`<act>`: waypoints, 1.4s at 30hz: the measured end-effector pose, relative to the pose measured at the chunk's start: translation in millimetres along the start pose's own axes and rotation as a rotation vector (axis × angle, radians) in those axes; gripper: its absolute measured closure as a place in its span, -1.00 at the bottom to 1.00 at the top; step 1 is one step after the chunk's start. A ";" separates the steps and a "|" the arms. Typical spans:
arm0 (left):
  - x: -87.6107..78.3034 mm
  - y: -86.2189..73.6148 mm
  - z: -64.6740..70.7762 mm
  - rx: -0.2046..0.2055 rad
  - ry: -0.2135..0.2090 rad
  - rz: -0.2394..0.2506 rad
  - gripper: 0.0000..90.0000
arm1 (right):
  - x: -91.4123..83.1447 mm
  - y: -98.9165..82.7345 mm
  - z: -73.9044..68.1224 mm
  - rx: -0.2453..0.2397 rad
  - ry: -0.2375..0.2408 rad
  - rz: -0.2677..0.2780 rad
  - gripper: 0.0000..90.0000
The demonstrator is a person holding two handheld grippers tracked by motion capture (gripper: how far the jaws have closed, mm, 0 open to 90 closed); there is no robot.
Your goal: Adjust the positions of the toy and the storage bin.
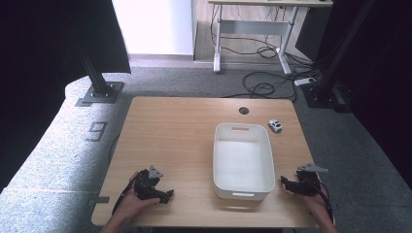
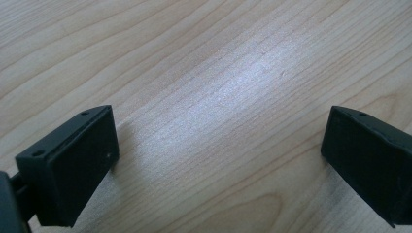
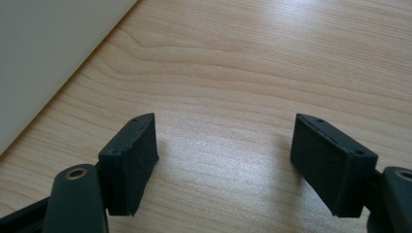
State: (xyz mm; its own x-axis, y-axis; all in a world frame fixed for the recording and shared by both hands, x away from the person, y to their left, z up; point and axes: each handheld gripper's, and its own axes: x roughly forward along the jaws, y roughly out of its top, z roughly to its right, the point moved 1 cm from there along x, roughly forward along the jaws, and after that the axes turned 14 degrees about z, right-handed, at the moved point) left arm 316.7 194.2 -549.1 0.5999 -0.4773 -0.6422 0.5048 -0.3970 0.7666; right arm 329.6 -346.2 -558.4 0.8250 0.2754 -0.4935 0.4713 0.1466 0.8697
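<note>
white tub (image 1: 243,162), standing just beside the right gripper (image 1: 286,183) at the table's (image 1: 170,131) near right, looks light, rigid and smooth, best taken by its rim; the left gripper (image 1: 167,195) and the right both gape wide, holding nothing.

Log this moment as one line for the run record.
left gripper: open, empty | right gripper: open, empty | white plastic bin: empty | small white toy car: beyond bin, untouched

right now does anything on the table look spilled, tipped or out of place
Nothing stands out. The white bin sits upright and empty, the small toy car rests beside its far right corner, and both grippers are open on bare wood.
</note>
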 end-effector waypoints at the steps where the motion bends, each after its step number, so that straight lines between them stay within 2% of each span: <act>1: 0.0 0.0 0.0 0.000 0.000 0.000 -0.99 | 0.1 0.1 0.0 -0.001 0.000 0.000 -0.45; 19: -1.4 -0.9 -2.2 -0.004 0.004 -0.002 -0.99 | 0.2 2.7 -1.1 0.006 -0.008 -0.027 -0.44; 26: -1.5 -1.0 -2.3 -0.004 0.004 -0.002 -0.99 | -3.5 5.7 1.2 0.043 -0.003 -0.025 -0.41; 33: -1.5 -1.0 -2.3 -0.003 0.002 -0.002 -0.99 | -17.3 20.0 -3.9 0.068 0.007 0.046 -0.39; 42: -1.9 -1.1 -2.3 -0.001 0.001 -0.004 -0.99 | -31.7 32.4 -12.3 0.052 0.020 0.116 -0.38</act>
State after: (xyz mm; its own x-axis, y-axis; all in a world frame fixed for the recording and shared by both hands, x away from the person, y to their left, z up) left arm 316.5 197.3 -548.7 0.5985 -0.4744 -0.6456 0.5080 -0.3984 0.7637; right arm 314.9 -338.5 -514.4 0.8686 0.3064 -0.3894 0.3895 0.0635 0.9189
